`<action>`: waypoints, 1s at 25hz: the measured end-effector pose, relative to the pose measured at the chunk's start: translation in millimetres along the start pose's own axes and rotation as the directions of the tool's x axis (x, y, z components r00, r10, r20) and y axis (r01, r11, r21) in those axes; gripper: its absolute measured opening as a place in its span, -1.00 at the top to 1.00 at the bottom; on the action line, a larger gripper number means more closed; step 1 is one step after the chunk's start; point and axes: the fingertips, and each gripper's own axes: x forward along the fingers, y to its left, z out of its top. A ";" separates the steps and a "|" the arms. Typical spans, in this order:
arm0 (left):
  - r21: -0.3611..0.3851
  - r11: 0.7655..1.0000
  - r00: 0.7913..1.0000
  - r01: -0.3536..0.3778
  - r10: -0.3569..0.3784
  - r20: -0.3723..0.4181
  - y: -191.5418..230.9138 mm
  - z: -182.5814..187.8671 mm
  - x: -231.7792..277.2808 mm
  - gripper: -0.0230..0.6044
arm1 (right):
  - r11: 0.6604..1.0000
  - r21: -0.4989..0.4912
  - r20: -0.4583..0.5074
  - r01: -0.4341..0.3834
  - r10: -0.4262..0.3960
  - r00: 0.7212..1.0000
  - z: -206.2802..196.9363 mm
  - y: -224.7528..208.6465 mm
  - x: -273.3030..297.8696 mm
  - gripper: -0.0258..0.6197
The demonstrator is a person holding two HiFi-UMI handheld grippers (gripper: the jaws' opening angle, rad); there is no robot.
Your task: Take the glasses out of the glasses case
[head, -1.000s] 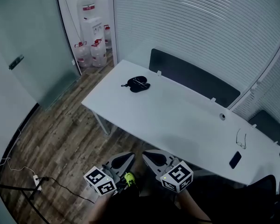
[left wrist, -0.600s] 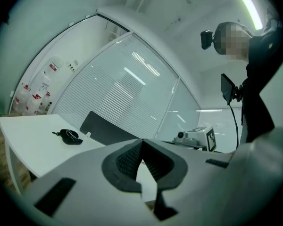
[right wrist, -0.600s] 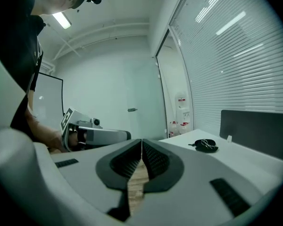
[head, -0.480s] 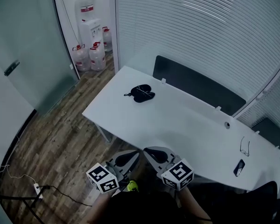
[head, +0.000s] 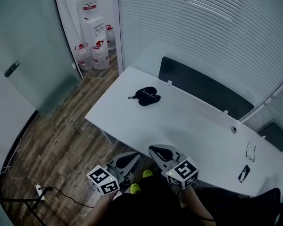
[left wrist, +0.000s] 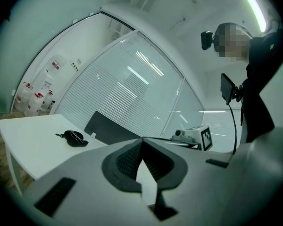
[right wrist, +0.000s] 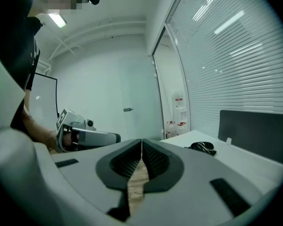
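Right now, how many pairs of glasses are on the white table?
2. One pair lies on the black case toward the table's far left end. The other pair lies near the right end, beside a dark phone. Any inside the case would be hidden.

White table, long, on wood floor. Black glasses case lies open near its far left end, wire glasses resting in it. Well right of the case: round cable hole, then a spare pair, then a dark phone. Behind the case, a dark panel along the back edge.
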 end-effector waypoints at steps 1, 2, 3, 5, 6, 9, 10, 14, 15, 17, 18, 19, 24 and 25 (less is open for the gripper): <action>0.000 1.000 1.000 -0.008 0.008 0.003 4.4 2.1 1.1 0.91 | 1.000 -0.003 -0.003 -0.007 0.007 1.000 1.2 -2.1 3.7 0.86; 0.000 1.000 1.000 -0.015 0.015 0.007 8.4 4.3 2.2 0.91 | 1.000 -0.006 -0.006 -0.015 0.015 1.000 2.7 -4.2 7.7 0.86; 0.002 1.000 1.000 -0.022 0.022 0.010 11.9 6.4 3.2 0.91 | 1.000 -0.011 -0.008 -0.024 0.024 1.000 4.1 -6.2 11.6 0.86; 0.012 0.999 0.999 -0.041 0.040 0.011 18.5 10.2 6.0 0.91 | 0.999 -0.021 -0.011 -0.037 0.037 0.999 7.3 -12.0 18.5 0.86; 0.017 0.999 0.999 -0.049 0.049 0.010 21.4 12.3 8.5 0.91 | 0.999 -0.025 -0.012 -0.039 0.039 0.999 9.6 -16.4 21.0 0.86; 0.029 0.998 0.998 -0.060 0.059 0.010 27.7 20.6 19.8 0.91 | 0.999 -0.024 -0.001 -0.040 0.040 0.999 19.3 -31.5 25.1 0.86; 0.035 0.998 0.998 -0.059 0.059 0.009 29.8 23.0 24.8 0.91 | 0.999 -0.024 0.003 -0.040 0.041 0.999 21.8 -37.0 26.3 0.86; 0.045 0.996 0.997 -0.072 0.072 0.009 40.2 28.4 43.5 0.91 | 0.999 -0.020 0.005 -0.045 0.045 0.999 25.3 -57.5 32.0 0.86; 0.044 0.996 0.997 -0.076 0.075 0.009 41.9 28.6 47.3 0.91 | 0.999 -0.022 0.002 -0.048 0.048 0.999 26.1 -61.4 33.3 0.86; 0.040 0.996 0.997 -0.079 0.079 0.003 45.3 27.3 55.1 0.91 | 0.998 -0.035 -0.005 -0.054 0.054 0.999 28.4 -69.4 36.1 0.86; 0.037 0.996 0.997 -0.081 0.081 0.001 47.2 26.3 59.0 0.91 | 0.998 -0.041 -0.006 -0.058 0.058 0.998 29.6 -73.5 37.5 0.86; 0.036 0.996 0.996 -0.085 0.085 0.001 48.9 25.4 62.7 0.91 | 0.997 -0.045 -0.006 -0.063 0.063 0.998 30.3 -77.5 38.9 0.86; 0.036 0.993 0.994 -0.113 0.113 0.007 59.0 18.4 79.1 0.91 | 0.992 -0.071 -0.032 -0.105 0.103 0.994 21.0 -93.9 41.8 0.86; 0.033 0.993 0.993 -0.117 0.117 0.008 61.7 17.5 82.0 0.91 | 0.991 -0.078 -0.042 -0.110 0.107 0.993 18.4 -97.3 42.3 0.86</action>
